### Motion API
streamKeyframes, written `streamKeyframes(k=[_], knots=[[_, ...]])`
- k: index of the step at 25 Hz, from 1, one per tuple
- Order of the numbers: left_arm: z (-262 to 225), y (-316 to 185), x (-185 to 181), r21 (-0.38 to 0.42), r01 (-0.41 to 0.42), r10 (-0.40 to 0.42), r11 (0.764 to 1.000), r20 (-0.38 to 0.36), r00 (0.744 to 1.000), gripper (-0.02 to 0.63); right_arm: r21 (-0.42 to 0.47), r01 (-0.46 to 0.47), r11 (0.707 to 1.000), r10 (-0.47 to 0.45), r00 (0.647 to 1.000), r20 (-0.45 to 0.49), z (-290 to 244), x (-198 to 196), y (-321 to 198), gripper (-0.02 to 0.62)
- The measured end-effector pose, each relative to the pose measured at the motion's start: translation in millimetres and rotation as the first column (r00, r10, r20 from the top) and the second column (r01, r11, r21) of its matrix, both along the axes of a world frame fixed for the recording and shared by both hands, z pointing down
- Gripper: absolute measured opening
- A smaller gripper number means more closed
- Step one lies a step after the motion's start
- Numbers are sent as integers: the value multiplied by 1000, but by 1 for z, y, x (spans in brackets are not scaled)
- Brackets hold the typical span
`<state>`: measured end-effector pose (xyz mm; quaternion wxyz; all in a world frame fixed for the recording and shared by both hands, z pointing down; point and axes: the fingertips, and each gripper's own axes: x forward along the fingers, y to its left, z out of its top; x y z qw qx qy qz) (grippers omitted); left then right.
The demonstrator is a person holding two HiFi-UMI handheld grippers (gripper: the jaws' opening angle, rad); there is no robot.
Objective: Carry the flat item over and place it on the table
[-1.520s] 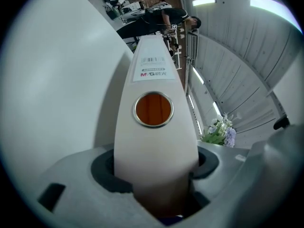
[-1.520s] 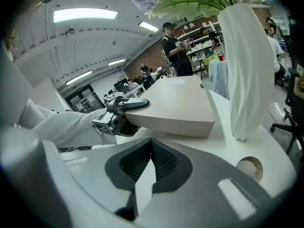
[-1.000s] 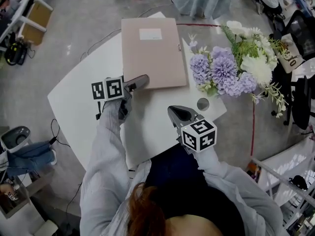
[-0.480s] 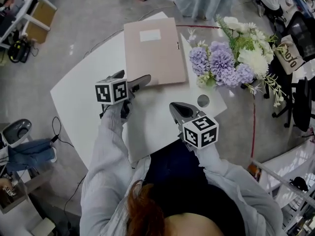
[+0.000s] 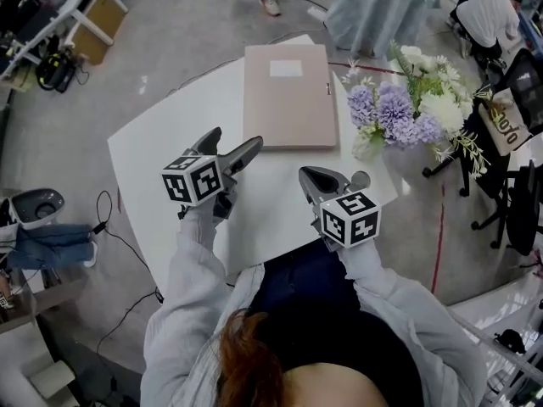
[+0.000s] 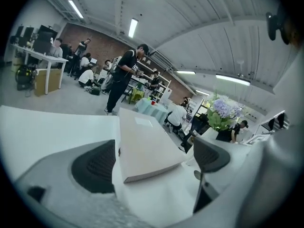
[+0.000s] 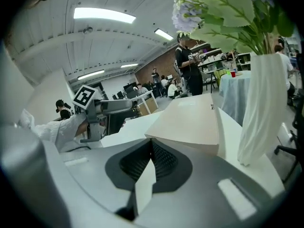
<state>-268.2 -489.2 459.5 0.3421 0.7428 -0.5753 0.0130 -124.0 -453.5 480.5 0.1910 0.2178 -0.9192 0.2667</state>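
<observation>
A flat pinkish-beige folder [image 5: 286,96] lies on the white table [image 5: 161,151], toward its far side. My left gripper [image 5: 236,139] hovers just off the folder's near left corner, apart from it. Its jaws are wide and closing, with nothing between the pads. In the left gripper view the folder [image 6: 142,144] lies ahead of the left gripper [image 6: 154,164], beyond the pads. My right gripper [image 5: 309,175] hangs over the table's near right part, shut and empty. In the right gripper view the right gripper [image 7: 151,144] shows its pads touching, with the folder [image 7: 194,120] beyond.
A white vase of purple and white flowers [image 5: 399,113] stands right of the folder, close to my right gripper. A small grey disc [image 5: 361,179] lies near the table's right edge. A cloth-covered round table [image 5: 373,7], office chairs and people stand around.
My left gripper has drawn back from the folder's near corner toward me, and its jaws stand wider. The folder stays flat on the table. The right gripper has barely moved.
</observation>
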Motion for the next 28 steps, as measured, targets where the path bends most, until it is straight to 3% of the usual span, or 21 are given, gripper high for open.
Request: streamKeyframes(k=[11, 16, 22, 25, 28], knots=[[-40, 67, 11, 152, 18, -15, 988, -20, 1000, 410, 111, 77, 991, -78, 997, 9, -35, -25, -9, 12], [-44, 96, 13, 215, 59, -54, 975, -28, 998, 302, 129, 111, 985, -115, 993, 19, -43, -35, -5, 12], [-31, 126, -4, 211, 177, -183, 961, 9, 983, 72, 151, 134, 979, -140, 990, 29, -51, -47, 0, 12], [-26, 137, -13, 200, 226, -230, 953, -5, 973, 1, 160, 163, 974, -168, 986, 15, -49, -54, 5, 12], [-18, 141, -15, 171, 233, -243, 957, 39, 969, -4, 189, 169, 967, -170, 985, -11, -48, -54, 8, 12]])
